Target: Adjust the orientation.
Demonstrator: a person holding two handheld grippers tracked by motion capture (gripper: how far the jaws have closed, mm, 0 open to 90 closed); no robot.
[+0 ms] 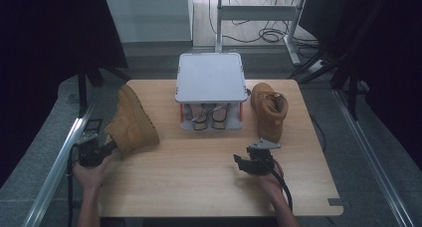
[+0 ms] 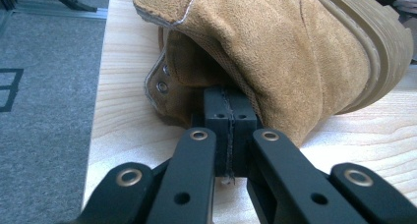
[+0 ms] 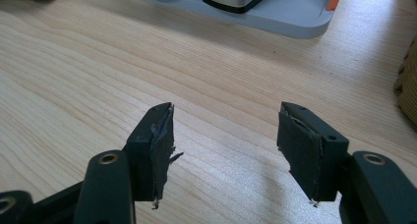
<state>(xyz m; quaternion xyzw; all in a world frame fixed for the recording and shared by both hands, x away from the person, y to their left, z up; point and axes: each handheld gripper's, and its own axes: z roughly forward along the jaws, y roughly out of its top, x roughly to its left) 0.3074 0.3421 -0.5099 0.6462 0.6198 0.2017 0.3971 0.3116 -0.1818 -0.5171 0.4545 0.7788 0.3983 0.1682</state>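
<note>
A tan suede boot [image 1: 130,122] lies tipped on its side at the table's left, its sole turned to the right. My left gripper [image 1: 112,146] is at the boot's collar. In the left gripper view its jaws [image 2: 230,106] are pressed together on the collar edge of that boot [image 2: 275,52], which touches the wood below. A second tan boot [image 1: 268,110] stands at the right, beside the grey box. My right gripper [image 1: 240,162] hovers over bare wood in front of it, jaws apart [image 3: 226,135] with nothing between them.
A grey lidded box [image 1: 211,77] on a grey base [image 3: 275,13] stands at the middle back, with dark-rimmed containers under it. The wooden table [image 1: 199,177] ends close to the left boot. Metal rails run along both sides, and desk legs and cables lie beyond.
</note>
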